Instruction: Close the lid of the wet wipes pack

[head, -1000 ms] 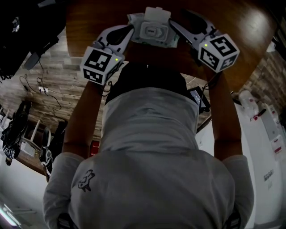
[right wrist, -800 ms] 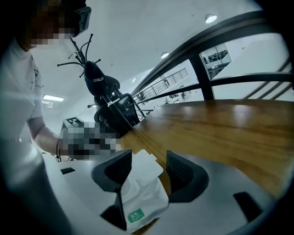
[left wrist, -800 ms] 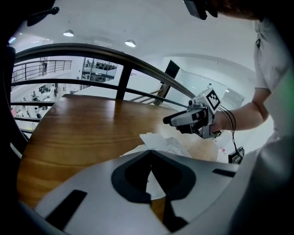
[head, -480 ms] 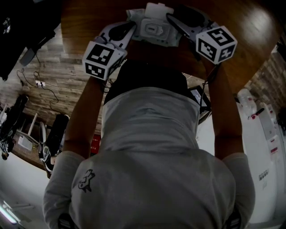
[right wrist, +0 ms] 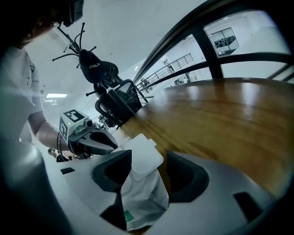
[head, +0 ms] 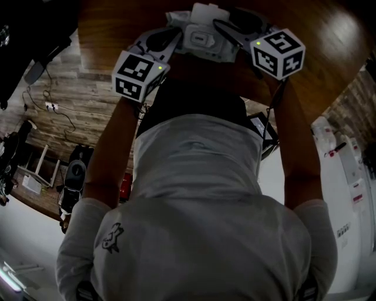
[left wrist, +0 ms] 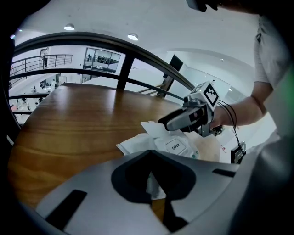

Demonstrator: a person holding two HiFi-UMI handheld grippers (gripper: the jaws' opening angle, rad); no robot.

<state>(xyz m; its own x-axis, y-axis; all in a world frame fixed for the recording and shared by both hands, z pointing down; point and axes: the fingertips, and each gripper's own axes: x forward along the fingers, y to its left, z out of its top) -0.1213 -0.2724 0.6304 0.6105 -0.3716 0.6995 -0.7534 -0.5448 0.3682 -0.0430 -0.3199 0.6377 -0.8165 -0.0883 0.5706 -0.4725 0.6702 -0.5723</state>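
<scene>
At the wooden table's point(left wrist: 78, 124) near edge, the left gripper point(left wrist: 150, 158) pinches one end of the wet wipes pack point(left wrist: 138, 146) while the right gripper's point(right wrist: 149, 153) jaws, spread wide, straddle its raised lid point(head: 207, 12).

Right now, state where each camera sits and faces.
Head view: on the head, steeply down; torso, forearms, left gripper, right gripper, wet wipes pack, table.
Left gripper view: on the left gripper, facing across the pack toward the right gripper.
Right gripper view: the mirror, facing the left gripper; raised lid between its jaws.
Shared: the pack.
</scene>
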